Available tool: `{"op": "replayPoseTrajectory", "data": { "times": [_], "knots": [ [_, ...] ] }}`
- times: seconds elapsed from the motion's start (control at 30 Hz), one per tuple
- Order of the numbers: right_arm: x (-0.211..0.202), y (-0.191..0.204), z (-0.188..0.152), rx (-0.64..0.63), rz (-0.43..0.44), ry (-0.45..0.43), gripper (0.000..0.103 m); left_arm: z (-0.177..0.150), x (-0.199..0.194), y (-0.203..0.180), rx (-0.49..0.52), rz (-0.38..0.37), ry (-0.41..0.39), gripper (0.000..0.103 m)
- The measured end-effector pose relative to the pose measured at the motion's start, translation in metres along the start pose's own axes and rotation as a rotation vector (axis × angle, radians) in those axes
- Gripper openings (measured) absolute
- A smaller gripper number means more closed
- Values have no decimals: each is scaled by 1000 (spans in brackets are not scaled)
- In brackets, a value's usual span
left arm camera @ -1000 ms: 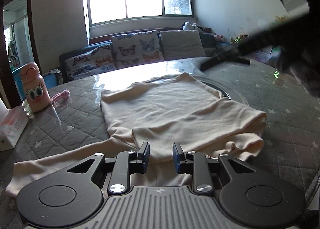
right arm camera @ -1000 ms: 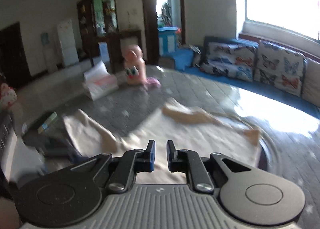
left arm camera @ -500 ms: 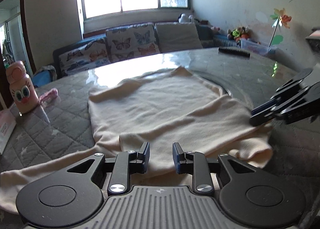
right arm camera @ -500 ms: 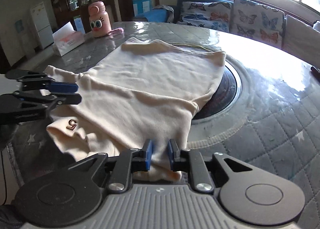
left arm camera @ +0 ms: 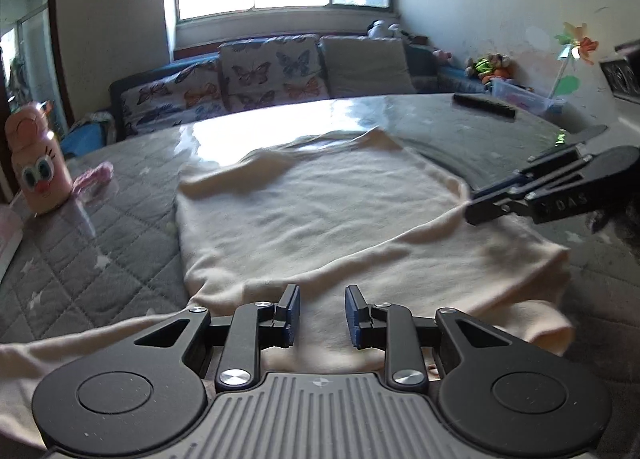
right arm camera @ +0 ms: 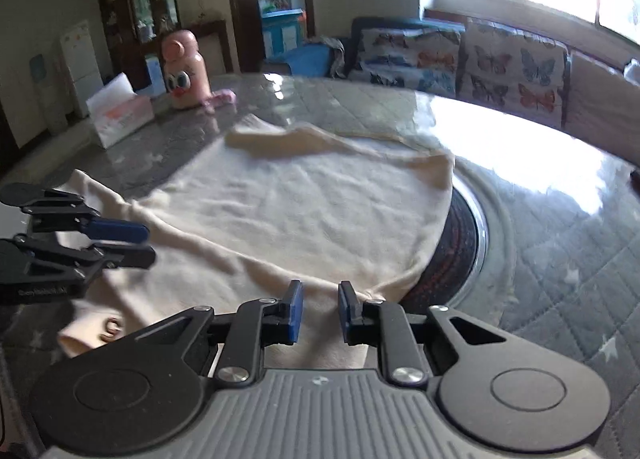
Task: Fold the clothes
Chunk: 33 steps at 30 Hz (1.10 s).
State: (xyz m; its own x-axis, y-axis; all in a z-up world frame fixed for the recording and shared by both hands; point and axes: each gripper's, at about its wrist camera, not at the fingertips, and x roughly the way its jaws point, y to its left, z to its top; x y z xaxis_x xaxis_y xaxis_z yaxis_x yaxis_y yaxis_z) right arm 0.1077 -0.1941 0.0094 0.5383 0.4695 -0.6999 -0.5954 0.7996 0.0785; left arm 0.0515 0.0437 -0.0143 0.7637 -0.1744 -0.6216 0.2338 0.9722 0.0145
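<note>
On the gray quilted table a cream shirt lies mostly flat, with its near part already folded over and one sleeve trailing off to the left. The left gripper hangs low over the near edge of the shirt with its fingers apart and nothing between them. The right gripper sits over the other near corner, also with its fingers apart and holding nothing. Each gripper shows in the other's camera, so they are near each other. I think the next move is to grab the near edge and fold it away. If the fingers close too high, they may catch only the top layer, and the fold under it could slide open. If one side lifts before the other, the shirt may twist and bunch up. The loose sleeve could drag along and end up sticking out. The far edge hangs over the dark round plate set in the table, and it could snag on the rim. The pink bottle and tissue box stand well apart, so they look safe.
</note>
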Motion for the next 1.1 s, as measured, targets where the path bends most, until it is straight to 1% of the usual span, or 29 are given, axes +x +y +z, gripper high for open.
{"op": "replayPoseTrajectory", "data": {
  "times": [0.07, 0.2, 0.27, 0.37, 0.5, 0.57, 0.6, 0.67, 0.87, 1.1],
  "knots": [
    [7, -3, -3, 12, -7, 19, 17, -1, -2, 5, -21, -4, -7, 27],
    [4, 0, -3, 0, -8, 13, 18, 3, -8, 9, -29, -12, -35, 27],
    [3, 3, 0, -3, -8, 8, 18, 3, -4, 11, -33, 0, -27, 27],
    [10, 4, -3, 0, -19, 28, 19, 0, 1, 17, -49, 9, -15, 27],
    [6, 11, -1, -24, -27, 19, 19, -3, -15, 23, -48, 17, -40, 27],
    [2, 21, 1, -50, -1, 15, 20, -6, -23, 29, -55, 31, -47, 27],
    [0, 28, 1, -66, 16, 14, 21, -8, -26, 33, -61, 43, -48, 27],
    [-4, 45, 2, -106, 62, 9, 26, -13, -34, 42, -86, 74, -49, 27],
    [4, 96, 5, -217, 168, 3, 26, -30, -62, 75, -182, 188, -56, 27],
    [25, 132, 3, -291, 213, 22, 26, -52, -89, 115, -301, 359, -49, 27]
  ]
}}
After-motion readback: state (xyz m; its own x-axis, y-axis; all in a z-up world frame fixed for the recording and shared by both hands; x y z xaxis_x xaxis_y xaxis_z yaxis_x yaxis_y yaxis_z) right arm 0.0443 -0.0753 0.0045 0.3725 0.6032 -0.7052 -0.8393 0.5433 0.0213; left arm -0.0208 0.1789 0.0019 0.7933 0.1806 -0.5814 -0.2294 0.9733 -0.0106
